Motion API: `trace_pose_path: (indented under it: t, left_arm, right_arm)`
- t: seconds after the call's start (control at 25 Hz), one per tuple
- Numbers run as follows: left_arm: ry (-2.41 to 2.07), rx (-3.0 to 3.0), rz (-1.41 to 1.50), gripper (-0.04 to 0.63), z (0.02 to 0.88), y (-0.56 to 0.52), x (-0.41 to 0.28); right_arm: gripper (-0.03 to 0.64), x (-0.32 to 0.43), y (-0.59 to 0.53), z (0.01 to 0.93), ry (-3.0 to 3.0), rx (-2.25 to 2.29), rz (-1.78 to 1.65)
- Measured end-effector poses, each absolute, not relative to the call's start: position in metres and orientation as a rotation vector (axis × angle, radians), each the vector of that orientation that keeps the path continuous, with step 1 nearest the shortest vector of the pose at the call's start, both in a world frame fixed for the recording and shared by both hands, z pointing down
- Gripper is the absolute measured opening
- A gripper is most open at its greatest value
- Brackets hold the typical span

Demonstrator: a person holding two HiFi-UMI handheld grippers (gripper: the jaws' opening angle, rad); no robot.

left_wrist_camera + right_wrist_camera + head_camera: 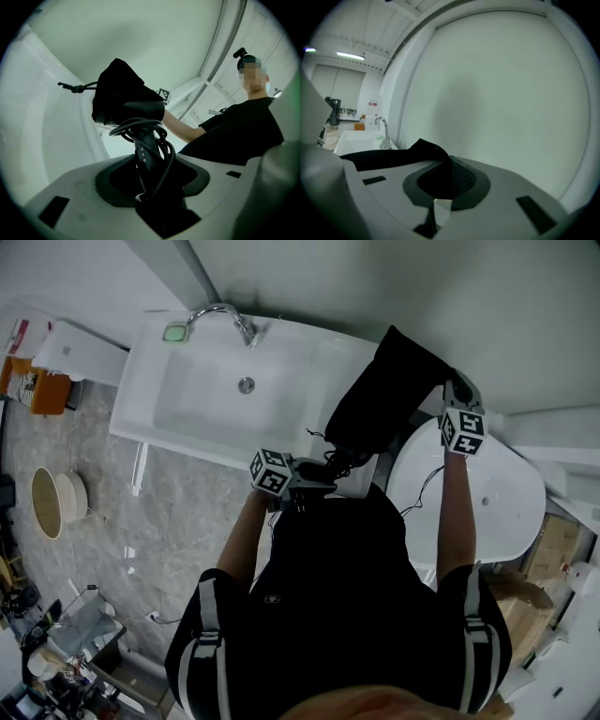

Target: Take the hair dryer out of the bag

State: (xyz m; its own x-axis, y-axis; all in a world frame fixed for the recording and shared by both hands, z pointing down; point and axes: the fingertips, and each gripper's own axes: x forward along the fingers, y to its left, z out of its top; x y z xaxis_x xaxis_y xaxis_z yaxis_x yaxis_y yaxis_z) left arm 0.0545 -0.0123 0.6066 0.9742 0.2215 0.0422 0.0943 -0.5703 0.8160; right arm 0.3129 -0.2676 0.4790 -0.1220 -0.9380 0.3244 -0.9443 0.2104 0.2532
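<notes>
White bathroom fittings fill the scene: a sink (141,367) with a faucet (225,315) to the left, a rounded white fixture (511,498) to the right, and a pale wall behind. Between them, held in the air in front of the person, is the black bag (389,395), a soft cloth pouch with a drawstring (75,87) trailing from its mouth. The hair dryer (145,154) is only partly out. Its handle and wound cord (166,150) show below the mouth, while the head sits inside the cloth. The left gripper (323,476) has its jaws wide around the handle, clamped over the cord loops. The right gripper (457,388) has its jaws pressed together on a fold of the bag's far end. The dryer looks rigid, moderately heavy and smooth plastic, so the handle seems the right place to hold it, though the loose cord could slip or snag on the mouth. The bag is limp and light and will probably stretch and slide off rather than resist. Pinching its closed end gives a firm pull away from the dryer.
</notes>
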Motion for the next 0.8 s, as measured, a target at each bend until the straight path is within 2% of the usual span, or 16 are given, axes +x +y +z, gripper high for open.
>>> trace_pose_path:
  t: [0.36, 0.8]
  left_arm:
    - [0.257, 2.189, 0.133, 0.206, 0.599, -0.008, 0.053]
    - [0.043, 2.212, 0.070, 0.206, 0.606, -0.050, 0.023]
  right_arm:
    - [0.064, 0.360, -0.277, 0.466, -2.016, 1.971, 0.079]
    - [0.064, 0.288, -0.243, 0.494, -2.184, 1.654, 0.045]
